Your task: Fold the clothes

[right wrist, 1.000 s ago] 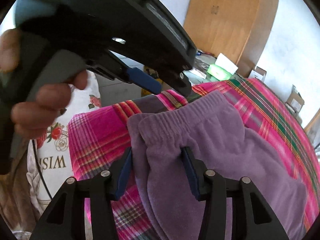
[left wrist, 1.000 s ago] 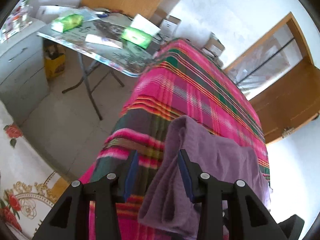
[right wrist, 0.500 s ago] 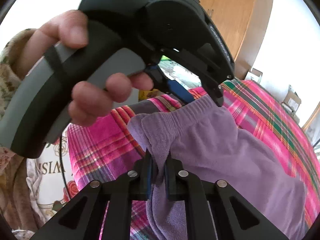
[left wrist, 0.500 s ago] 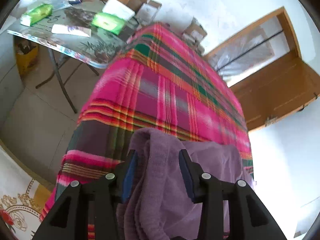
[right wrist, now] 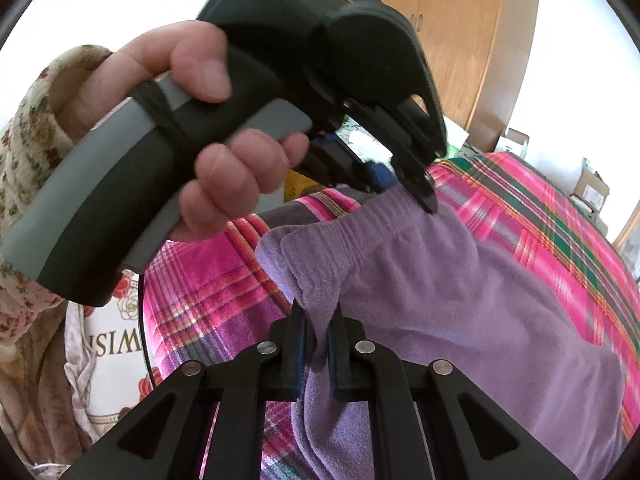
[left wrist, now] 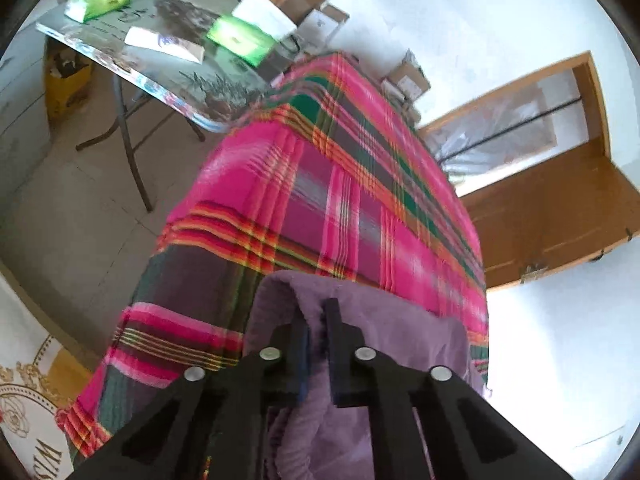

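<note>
Purple fleece trousers (right wrist: 460,300) lie on a bed under a pink plaid cover (right wrist: 200,292), the elastic waistband toward me. My right gripper (right wrist: 318,322) is shut on the near corner of the waistband, which is pinched into a fold between the pads. In the right wrist view my left gripper (right wrist: 402,190), held by a hand (right wrist: 224,184), bites the far corner of the same waistband. In the left wrist view the left gripper (left wrist: 318,318) is shut on the purple trousers (left wrist: 384,332), with plaid cover (left wrist: 320,200) beyond.
A folding table (left wrist: 120,68) with green packs (left wrist: 240,38) stands left of the bed head. Cardboard boxes (left wrist: 408,76) sit along the wall and a wooden door (left wrist: 560,208) is to the right. A wardrobe (right wrist: 452,40) stands behind. A floral sheet (left wrist: 24,400) hangs at the near left.
The left gripper's jaws have gone from open around the waistband to shut on it. The right gripper shut on its corner half a second earlier and still holds it.
</note>
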Action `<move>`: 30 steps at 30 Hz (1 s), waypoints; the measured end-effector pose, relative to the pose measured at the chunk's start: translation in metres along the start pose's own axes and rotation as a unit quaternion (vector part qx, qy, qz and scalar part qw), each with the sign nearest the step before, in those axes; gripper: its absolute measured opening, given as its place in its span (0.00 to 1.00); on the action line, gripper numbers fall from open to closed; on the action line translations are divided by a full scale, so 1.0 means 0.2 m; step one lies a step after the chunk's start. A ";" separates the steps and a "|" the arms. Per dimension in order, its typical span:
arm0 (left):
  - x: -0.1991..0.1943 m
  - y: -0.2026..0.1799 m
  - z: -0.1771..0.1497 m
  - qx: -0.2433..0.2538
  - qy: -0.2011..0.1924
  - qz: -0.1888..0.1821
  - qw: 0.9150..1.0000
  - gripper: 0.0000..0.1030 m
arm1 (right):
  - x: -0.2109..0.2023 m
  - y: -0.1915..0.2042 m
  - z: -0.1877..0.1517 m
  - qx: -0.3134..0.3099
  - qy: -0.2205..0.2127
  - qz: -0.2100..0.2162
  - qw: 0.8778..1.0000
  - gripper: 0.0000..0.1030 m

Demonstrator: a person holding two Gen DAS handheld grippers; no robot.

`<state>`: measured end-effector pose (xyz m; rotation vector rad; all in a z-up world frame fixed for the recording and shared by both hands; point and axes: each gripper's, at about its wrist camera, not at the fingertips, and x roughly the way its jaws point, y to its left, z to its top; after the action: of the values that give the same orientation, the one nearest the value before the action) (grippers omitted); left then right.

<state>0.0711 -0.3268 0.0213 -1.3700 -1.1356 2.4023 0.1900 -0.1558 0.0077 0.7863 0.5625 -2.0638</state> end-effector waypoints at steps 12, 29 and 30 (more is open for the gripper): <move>0.06 0.06 0.05 0.006 -0.004 0.025 1.000 0.05 | 0.07 0.01 0.04 0.003 0.012 0.000 1.000 0.08; -0.11 -0.07 -0.08 0.027 -0.067 0.108 0.992 0.27 | -0.15 -0.11 -0.02 0.050 -0.023 0.042 0.998 0.29; -0.13 -0.09 -0.10 0.031 -0.076 0.109 0.991 0.28 | -0.19 -0.13 -0.02 0.053 -0.031 0.039 0.997 0.29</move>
<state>0.0977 -0.3157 0.0448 -1.3768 -0.9801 2.7109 0.1875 -0.1178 0.0341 0.7906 0.3834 -2.0511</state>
